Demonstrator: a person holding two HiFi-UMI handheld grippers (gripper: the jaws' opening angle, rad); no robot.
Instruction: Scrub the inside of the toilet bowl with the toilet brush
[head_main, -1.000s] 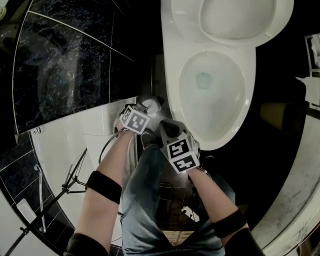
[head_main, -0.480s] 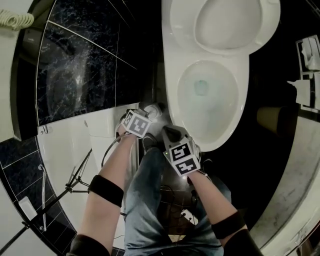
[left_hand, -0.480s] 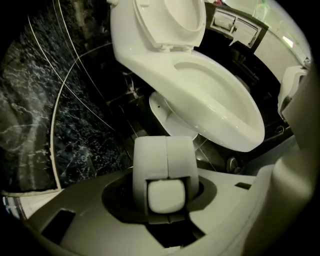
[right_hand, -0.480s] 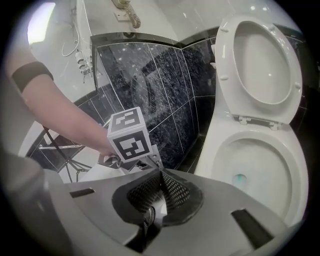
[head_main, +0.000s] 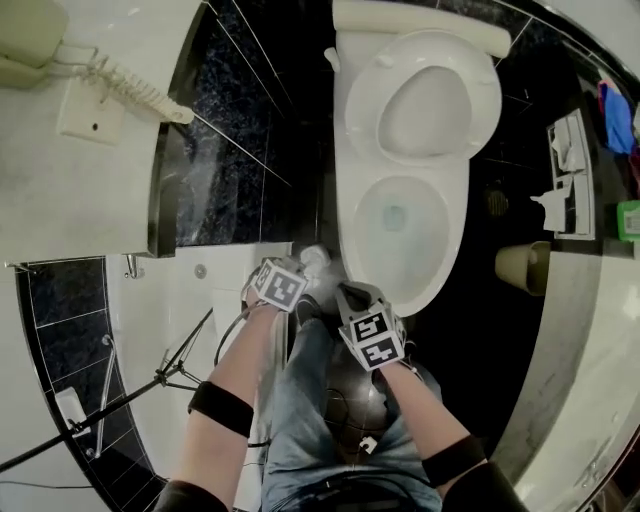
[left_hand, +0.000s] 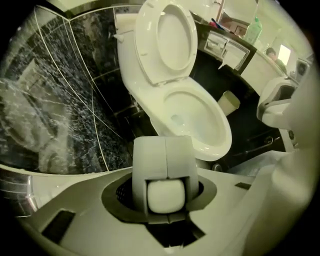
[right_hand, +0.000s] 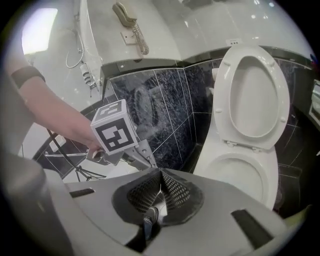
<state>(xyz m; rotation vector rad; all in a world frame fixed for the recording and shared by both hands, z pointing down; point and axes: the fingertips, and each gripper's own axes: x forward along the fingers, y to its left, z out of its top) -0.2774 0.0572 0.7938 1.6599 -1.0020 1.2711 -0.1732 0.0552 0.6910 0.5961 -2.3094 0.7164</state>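
Toilet brush (left_hand: 163, 165): white handle pinched between left gripper (head_main: 298, 272) jaws, just beside front rim of toilet bowl (head_main: 352, 235). Right gripper (right_hand: 160, 186): jaws pressed together, pad on pad. Both grippers close together, short of bowl front. Toilet seat (head_main: 425, 100) upright.

The white bowl (head_main: 395, 235) lies open before me, seat (head_main: 425, 105) raised. My left gripper (left_hand: 164, 160) clamps the brush (left_hand: 165, 196) by its white handle, pointing down, near the bowl's front rim.

Black armbands (head_main: 220, 408), denim jeans (head_main: 308, 400)
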